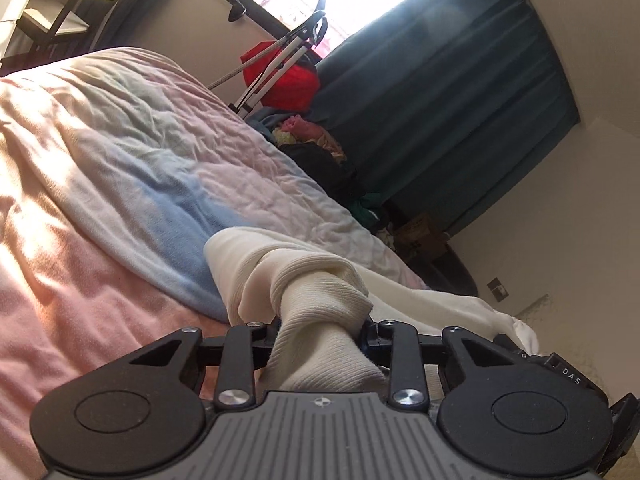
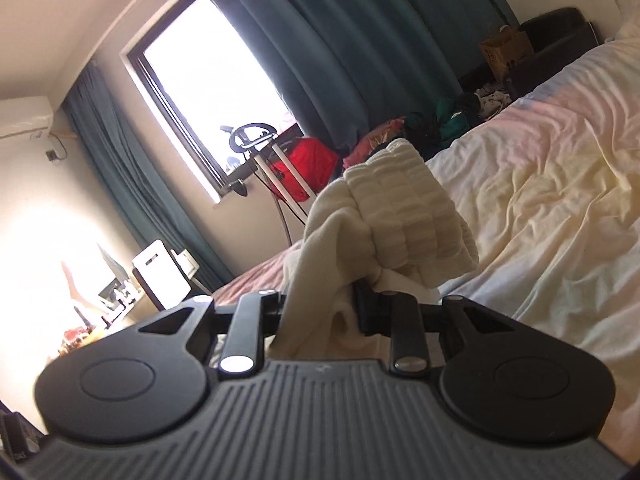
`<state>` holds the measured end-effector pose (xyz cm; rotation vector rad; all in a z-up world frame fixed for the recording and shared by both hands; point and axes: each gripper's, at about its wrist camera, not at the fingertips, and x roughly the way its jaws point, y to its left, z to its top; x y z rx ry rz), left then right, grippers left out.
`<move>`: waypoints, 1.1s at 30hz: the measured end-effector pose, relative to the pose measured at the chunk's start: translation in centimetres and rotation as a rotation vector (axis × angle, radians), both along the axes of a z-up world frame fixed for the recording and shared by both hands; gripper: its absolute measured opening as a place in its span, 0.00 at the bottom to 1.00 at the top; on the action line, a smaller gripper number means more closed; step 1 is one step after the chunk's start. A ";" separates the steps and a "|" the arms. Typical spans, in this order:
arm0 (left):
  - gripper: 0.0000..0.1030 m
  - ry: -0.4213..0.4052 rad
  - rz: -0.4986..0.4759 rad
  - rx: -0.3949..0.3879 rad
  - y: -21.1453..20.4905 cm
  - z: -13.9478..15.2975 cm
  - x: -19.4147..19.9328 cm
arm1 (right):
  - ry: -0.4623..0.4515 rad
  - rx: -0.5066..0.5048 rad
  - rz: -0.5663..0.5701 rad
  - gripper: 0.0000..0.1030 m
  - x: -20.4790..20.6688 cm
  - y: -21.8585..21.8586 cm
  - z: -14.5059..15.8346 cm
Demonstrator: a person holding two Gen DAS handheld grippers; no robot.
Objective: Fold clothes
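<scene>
Closest to each lens sat the gripper's grey ribbed body with its black linkage arms, and beyond that a bundle of cream fabric filled the gap between the fingers.

On the left gripper (image 1: 320,328), the jaws were narrowed and clamped on a cream ribbed-knit garment (image 1: 316,280). The ribbed band bunched between them, and the cloth trailed forward and off to the right onto the bedspread (image 1: 120,160). The fingertips themselves were hidden under the fabric.

On the right gripper (image 2: 320,300), the jaws were likewise drawn close and clamped on the same cream knit (image 2: 400,208). It rose in a thick crumpled wad just ahead of the fingers, with a loose fold hanging down to the left.

The garment looked soft, light and limp, with some stretch in the ribbing. It would probably sag and slip into folds rather than hold a shape. A firm hold on a hem or ribbed edge, with the two grippers well apart, seemed the best way to spread it flat.

Beyond the cloth, the wrinkled pastel bedspread stretched away from both grippers. Farther still, a heap of mixed clothes (image 1: 312,140) lay at the far side of the bed, near a red bag (image 1: 288,80). Teal curtains (image 1: 460,100) hung beside a bright window (image 2: 208,92).
</scene>
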<state>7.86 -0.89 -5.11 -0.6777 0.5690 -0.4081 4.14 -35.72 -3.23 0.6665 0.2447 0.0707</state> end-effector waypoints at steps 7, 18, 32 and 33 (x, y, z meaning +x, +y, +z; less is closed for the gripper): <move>0.30 -0.041 -0.105 -0.012 -7.5 6.9 5.8 | -0.052 0.075 -0.087 0.28 1.4 -7.1 3.3; 0.30 -0.031 -0.206 0.115 -33.9 10.1 24.7 | -0.008 -0.129 -0.373 0.28 12.3 -24.8 7.0; 0.33 0.003 -0.402 0.430 -38.7 -5.3 29.0 | 0.181 0.000 -0.506 0.29 12.6 -26.7 -9.7; 0.34 0.007 -0.416 0.460 -38.1 -6.1 28.3 | 0.211 0.010 -0.507 0.29 12.0 -25.9 -10.5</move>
